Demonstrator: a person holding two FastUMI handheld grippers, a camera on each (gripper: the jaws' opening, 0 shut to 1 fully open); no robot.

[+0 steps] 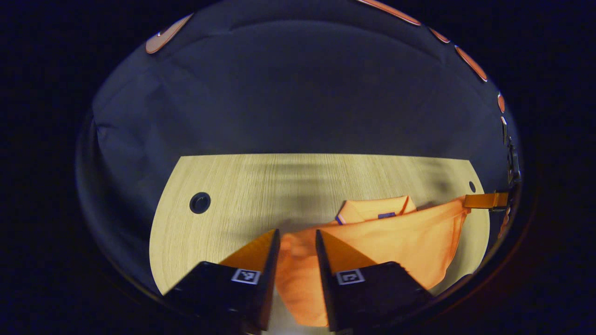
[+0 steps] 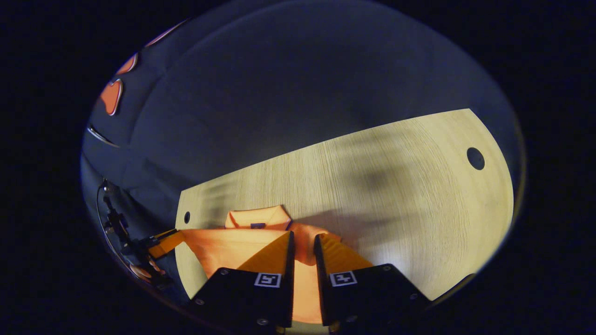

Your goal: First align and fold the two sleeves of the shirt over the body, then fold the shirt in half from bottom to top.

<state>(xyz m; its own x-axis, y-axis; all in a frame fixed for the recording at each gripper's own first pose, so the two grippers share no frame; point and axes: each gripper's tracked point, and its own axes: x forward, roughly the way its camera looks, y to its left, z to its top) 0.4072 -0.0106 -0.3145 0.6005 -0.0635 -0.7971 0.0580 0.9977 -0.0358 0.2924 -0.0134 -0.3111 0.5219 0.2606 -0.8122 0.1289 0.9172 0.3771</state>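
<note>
the wooden table point(image 1: 260, 186) runs wide under both of your tools, pale and grained, with a round cable hole point(image 1: 199, 203) towards its far left corner in the left gripper view and another hole point(image 2: 475, 158) at the far right in the right gripper view. on it, near your edge, lies the orange shirt point(image 1: 409, 237), collar point(image 1: 372, 210) at the far side with a small dark label inside it, and the cloth is lifted and stretched in a sagging line between your two hands (the middle droops towards the table). your left gripper point(image 1: 298, 249) is clenched on a bunched fold of the shirt, cloth pinched in the narrow gap between its fingers. your right gripper point(image 2: 302, 251) is likewise clamped on the shirt, fabric running up between its fingers. in the left gripper view the other tool grips the far corner of the shirt at the right edge; in the right gripper view the same pairing appears at the lower left.
</note>
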